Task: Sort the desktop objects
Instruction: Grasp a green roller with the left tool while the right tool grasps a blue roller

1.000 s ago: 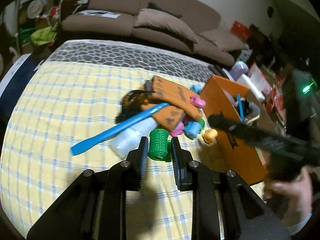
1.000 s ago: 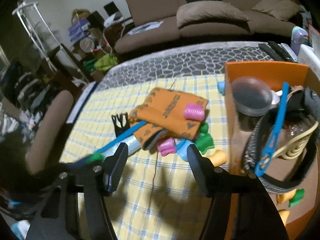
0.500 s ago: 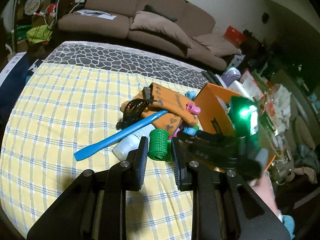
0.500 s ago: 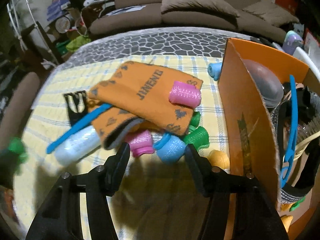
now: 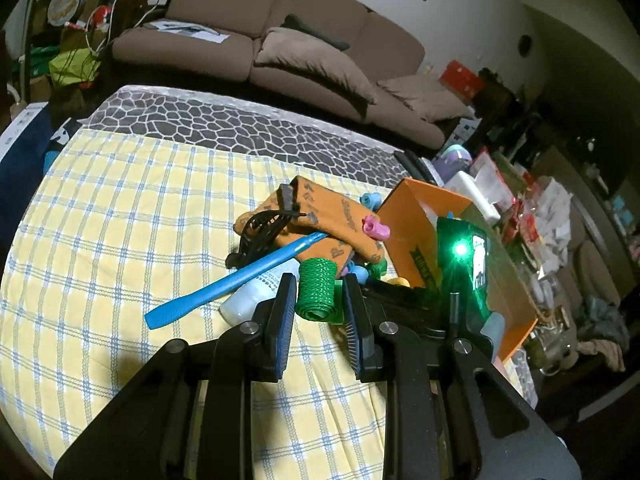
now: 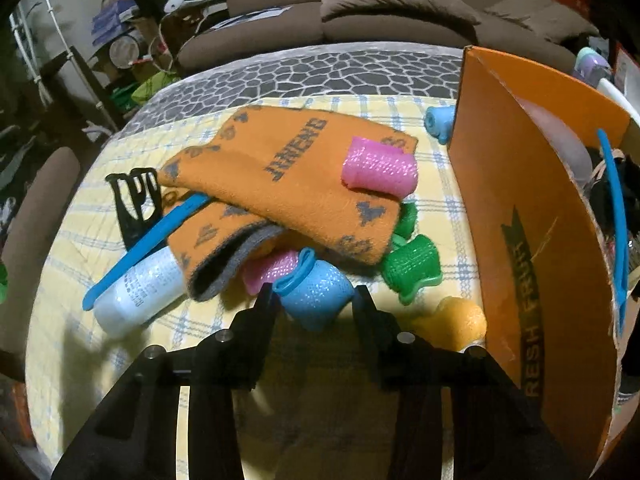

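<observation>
Lifting clear of the checked tablecloth (image 5: 100, 216) since a second earlier, the left gripper (image 5: 319, 300) stayed clenched on the green mesh roller (image 5: 316, 294), a ribbed springy cylinder now hanging above the pile and ready for the box. The right gripper (image 6: 314, 300) had meanwhile dropped in from a high hover, its jaws spread and straddling the blue mesh roller (image 6: 314, 298) without closing, just beside the soft orange knitted sock (image 6: 288, 184) and near the stiff orange cardboard box (image 6: 516, 216).
</observation>
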`<state>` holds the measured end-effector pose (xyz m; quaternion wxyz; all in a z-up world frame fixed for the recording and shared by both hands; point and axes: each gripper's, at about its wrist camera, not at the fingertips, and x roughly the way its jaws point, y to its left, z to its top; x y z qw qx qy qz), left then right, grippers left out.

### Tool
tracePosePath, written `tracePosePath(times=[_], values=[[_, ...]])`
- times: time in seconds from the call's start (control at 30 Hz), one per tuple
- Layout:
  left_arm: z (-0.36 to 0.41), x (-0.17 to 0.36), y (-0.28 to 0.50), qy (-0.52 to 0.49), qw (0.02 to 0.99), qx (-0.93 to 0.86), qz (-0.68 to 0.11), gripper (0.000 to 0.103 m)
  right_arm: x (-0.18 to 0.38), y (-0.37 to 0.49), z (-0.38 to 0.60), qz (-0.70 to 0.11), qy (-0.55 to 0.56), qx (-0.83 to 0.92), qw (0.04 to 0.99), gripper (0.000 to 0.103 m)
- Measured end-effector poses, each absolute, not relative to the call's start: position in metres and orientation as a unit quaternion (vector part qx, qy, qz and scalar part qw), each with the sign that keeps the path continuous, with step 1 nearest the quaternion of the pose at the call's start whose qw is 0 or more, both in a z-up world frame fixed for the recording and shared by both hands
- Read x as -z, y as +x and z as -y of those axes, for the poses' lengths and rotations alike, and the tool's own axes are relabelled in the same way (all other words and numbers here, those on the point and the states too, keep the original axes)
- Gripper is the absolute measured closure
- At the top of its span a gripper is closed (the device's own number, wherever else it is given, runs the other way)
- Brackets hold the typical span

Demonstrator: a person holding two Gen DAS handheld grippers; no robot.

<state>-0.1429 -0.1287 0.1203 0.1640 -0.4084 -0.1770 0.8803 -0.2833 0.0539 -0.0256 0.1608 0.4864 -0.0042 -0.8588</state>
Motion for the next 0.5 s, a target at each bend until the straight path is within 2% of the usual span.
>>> tracePosePath(times=[0.23, 0.5], values=[[0.121, -0.123, -0.145, -0.406, 0.172, -0.879, 0.182, 0.081, 0.008, -0.270, -0.053, 0.013, 0.483, 0.855, 0.188, 0.064], [0.087, -0.130, -0.143, -0.399, 0.203, -0.876, 0.179, 0.081, -0.039, -0.251, -0.076, 0.042, 0.448, 0.866, 0.217, 0.064]])
